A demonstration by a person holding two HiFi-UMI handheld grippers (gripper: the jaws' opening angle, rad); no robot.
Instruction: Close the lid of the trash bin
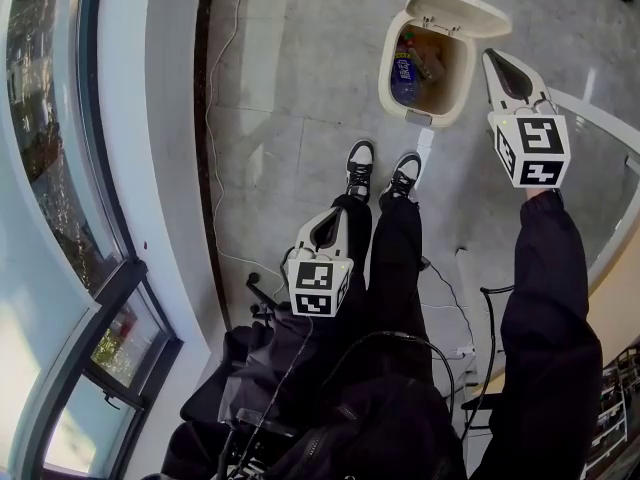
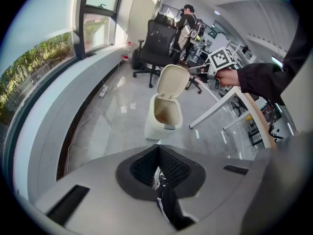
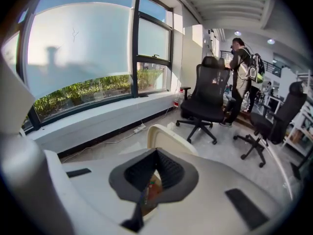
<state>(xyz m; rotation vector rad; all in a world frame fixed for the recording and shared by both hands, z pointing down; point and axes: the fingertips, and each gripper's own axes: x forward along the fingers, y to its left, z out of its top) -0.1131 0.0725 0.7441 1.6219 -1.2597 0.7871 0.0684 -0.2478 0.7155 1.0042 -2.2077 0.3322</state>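
Cream plastic trash bin (image 1: 386, 72) stands on the grey floor (image 1: 290, 88) just past my shoes (image 1: 376, 171), and its lid (image 1: 455, 10) is swung up and back on the far side. The mouth is fully open and the rubbish (image 1: 406, 69) inside shows, so as I judge it nothing of the closing is done yet. What remains is getting behind or above that lid and tipping it forward and down onto the rim. My right gripper (image 1: 492, 58) hangs close beside the bin's right side at about the height of the raised lid. Its jaws are drawn together on nothing, and the lid's upper edge sits just beyond the tips. I cannot tell whether they touch it. My left gripper (image 1: 333, 220) is well back, low over my legs, jaws likewise pressed narrow and empty, pointing toward the bin.
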